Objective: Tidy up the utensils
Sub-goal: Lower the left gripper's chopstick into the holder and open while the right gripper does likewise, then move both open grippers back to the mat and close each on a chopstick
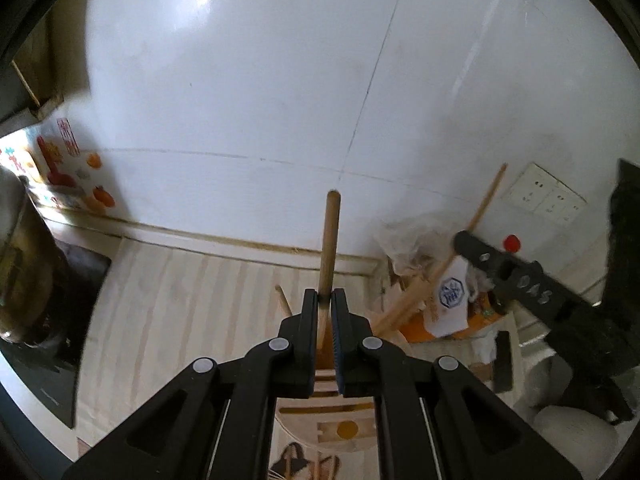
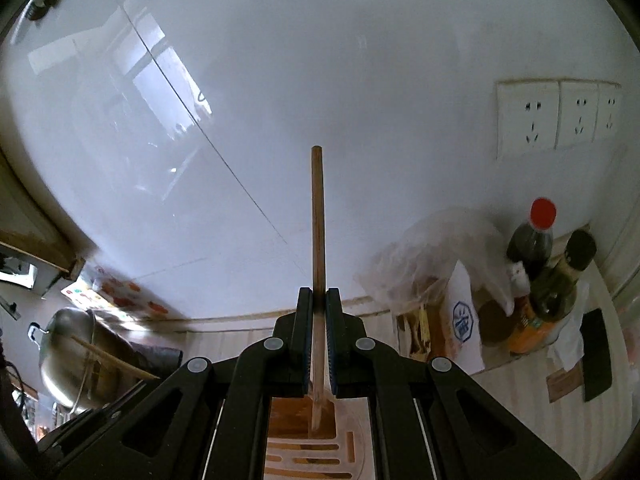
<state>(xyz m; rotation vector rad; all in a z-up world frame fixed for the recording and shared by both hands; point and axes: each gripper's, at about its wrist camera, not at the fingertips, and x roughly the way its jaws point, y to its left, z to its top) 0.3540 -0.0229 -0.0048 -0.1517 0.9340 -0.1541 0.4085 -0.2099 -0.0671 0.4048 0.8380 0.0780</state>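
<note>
My left gripper [image 1: 325,296] is shut on the thick wooden handle [image 1: 330,236] of a utensil. The handle points up towards the wall, and its pale slotted head [image 1: 332,404] shows between the gripper's arms. My right gripper [image 2: 318,294] is shut on a thinner wooden handle [image 2: 317,220], and that utensil's slotted spatula head [image 2: 316,448] hangs below the jaws. In the left wrist view the right gripper [image 1: 466,242] appears at the right, holding its long handle [image 1: 484,204] slanted. The tip of another wooden stick [image 1: 282,300] pokes up left of my left jaws.
Both hands hover over a pale striped counter [image 1: 180,288] against a white tiled wall. At the left are a steel pot [image 2: 68,352] with a stick [image 2: 116,360] across it and a black hob [image 1: 52,360]. A plastic bag [image 2: 424,256], two bottles [image 2: 532,240] and wall sockets [image 2: 528,120] are at the right.
</note>
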